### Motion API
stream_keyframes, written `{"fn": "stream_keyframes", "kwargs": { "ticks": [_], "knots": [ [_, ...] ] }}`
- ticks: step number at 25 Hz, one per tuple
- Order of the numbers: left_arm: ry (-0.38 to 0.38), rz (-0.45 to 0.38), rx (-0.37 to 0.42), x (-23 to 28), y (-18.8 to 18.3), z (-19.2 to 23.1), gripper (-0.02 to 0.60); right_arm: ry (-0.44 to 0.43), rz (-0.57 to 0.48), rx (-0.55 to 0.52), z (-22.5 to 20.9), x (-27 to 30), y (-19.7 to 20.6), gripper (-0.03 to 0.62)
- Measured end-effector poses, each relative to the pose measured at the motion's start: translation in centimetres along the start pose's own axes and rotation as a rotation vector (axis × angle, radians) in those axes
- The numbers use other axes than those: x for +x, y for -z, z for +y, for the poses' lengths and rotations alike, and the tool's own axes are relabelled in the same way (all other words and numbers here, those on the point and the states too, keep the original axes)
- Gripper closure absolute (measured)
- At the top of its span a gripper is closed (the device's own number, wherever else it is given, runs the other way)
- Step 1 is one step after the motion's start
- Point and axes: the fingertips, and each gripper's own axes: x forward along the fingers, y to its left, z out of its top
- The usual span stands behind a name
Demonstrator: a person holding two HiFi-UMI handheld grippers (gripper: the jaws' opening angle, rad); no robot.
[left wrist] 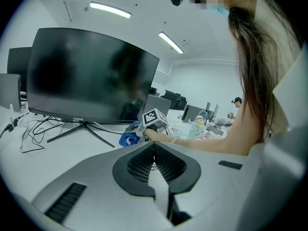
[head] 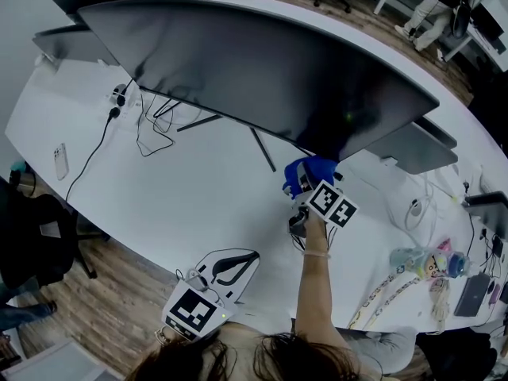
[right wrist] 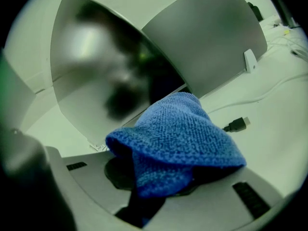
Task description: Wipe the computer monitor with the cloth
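monitor: wide dark monitor [head: 262, 78] stands on its splayed stand [head: 262, 151] on the white desk [head: 198, 205]; screen is off and shows only blurred reflections.
cloth: blue cloth [head: 305, 171] is bunched at the monitor's lower right corner, just below its bottom edge; the right gripper view shows it [right wrist: 178, 138] draped forward over the jaws, with the screen close behind.
contact: cannot tell whether the cloth touches the screen; it looks just short of the bottom edge.
right gripper: right gripper [head: 304, 182] is held out at that same corner, its jaws clamped on a fold of the cloth.
left gripper: left gripper [head: 228, 267] is well back from the monitor, near the person's body; its jaws are closed together with nothing between them, and it plays no part.
done: cloth is picked up and brought to the monitor.
left: judged to be nearly the whole job; no wiped streak shows, and the wide screen to the left of the corner reads as untouched.
step: judged to be raising the cloth onto the screen for a first pass.
around: cables [head: 151, 125] lie under the monitor's left half, and a phone [head: 60, 161] lies farther left. A grey panel [head: 413, 145] stands behind the right corner, with a loose plug [right wrist: 236, 125] on the desk beside it.
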Motion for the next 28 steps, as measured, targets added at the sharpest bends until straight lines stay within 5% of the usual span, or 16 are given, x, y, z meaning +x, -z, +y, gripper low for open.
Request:
{"fn": "stream_keyframes", "kwargs": {
  "ticks": [28],
  "knots": [
    [-0.012,-0.023,0.015,-3.8,-0.6,4.6,0.572,0.022,-0.027,0.005,3.7,3.0,1.2,0.497]
  ]
}}
